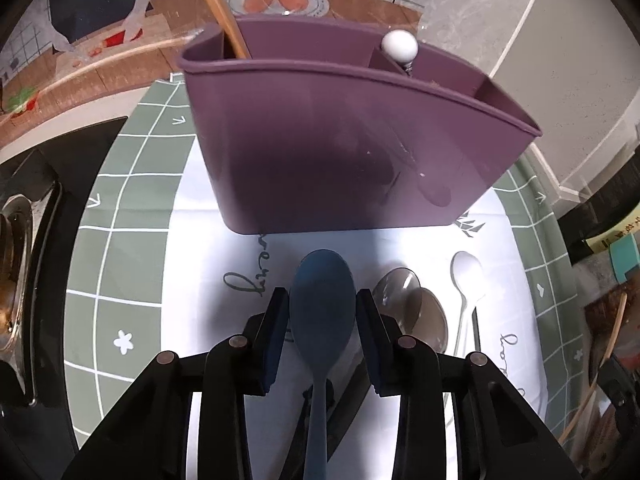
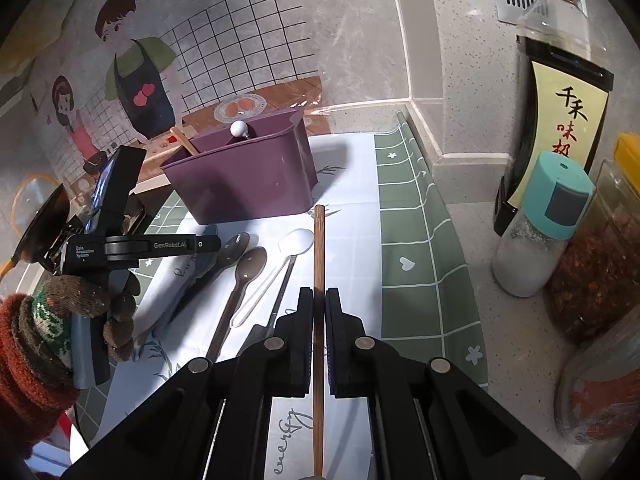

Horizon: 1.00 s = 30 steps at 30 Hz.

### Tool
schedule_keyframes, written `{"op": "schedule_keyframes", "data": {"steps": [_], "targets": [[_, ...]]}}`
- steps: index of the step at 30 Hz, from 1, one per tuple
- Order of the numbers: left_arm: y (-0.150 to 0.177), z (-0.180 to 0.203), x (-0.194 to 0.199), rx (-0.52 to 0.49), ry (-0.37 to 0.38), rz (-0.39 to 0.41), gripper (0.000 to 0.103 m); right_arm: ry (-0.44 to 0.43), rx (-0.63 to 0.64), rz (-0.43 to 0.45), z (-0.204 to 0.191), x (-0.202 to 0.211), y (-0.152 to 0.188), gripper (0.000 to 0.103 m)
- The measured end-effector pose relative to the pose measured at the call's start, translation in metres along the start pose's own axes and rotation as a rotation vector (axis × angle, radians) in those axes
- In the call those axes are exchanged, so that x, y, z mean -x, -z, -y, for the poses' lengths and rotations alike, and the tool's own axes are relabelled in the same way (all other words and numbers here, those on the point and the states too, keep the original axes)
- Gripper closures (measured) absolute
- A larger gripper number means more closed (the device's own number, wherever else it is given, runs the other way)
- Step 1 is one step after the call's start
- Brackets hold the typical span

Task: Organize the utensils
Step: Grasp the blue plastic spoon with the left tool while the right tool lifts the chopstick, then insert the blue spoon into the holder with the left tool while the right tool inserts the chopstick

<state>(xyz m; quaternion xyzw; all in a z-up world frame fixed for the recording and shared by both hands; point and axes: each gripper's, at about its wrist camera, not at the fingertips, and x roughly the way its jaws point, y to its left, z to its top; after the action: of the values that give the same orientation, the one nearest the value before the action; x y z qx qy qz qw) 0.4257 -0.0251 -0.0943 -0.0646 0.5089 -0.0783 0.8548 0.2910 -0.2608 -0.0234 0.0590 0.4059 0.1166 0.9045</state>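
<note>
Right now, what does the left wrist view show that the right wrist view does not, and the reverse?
Only the left wrist view: the blue spoon between the left gripper fingers.

Only the right wrist view: the right gripper shut on a wooden chopstick, the sauce bottle and salt shaker.

Both: the purple holder, brown spoon and white spoon.

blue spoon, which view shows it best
Left wrist view: the blue spoon fills the centre, bowl between the open jaws, handle running back. The right wrist view shows only a sliver of it behind the left gripper.
</note>
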Motion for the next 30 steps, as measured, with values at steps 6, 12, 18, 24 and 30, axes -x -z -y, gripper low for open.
{"op": "schedule_keyframes", "data": {"steps": [6, 12, 18, 24, 30], "targets": [[0.022, 0.002, 0.046, 0.021, 0.054, 0.092, 0.068, -0.030, -0.011, 0.021, 0.001, 0.005, -0.006, 0.098], [0.045, -0.004, 0.092, 0.043, 0.086, 0.172, 0.068, -0.037, -0.006, 0.026, -0.002, 0.002, -0.011, 0.098], [0.055, -0.009, 0.116, 0.052, 0.085, 0.216, 0.068, -0.050, 0.019, 0.033, -0.013, 0.000, -0.015, 0.098], [0.056, -0.012, 0.139, 0.058, 0.082, 0.283, 0.068, -0.055, 0.034, 0.047, -0.022, 0.000, -0.020, 0.098], [0.008, 0.007, 0.233, 0.008, 0.150, 0.571, 0.068, -0.154, 0.015, 0.202, -0.034, 0.044, -0.071, 0.098]]}}
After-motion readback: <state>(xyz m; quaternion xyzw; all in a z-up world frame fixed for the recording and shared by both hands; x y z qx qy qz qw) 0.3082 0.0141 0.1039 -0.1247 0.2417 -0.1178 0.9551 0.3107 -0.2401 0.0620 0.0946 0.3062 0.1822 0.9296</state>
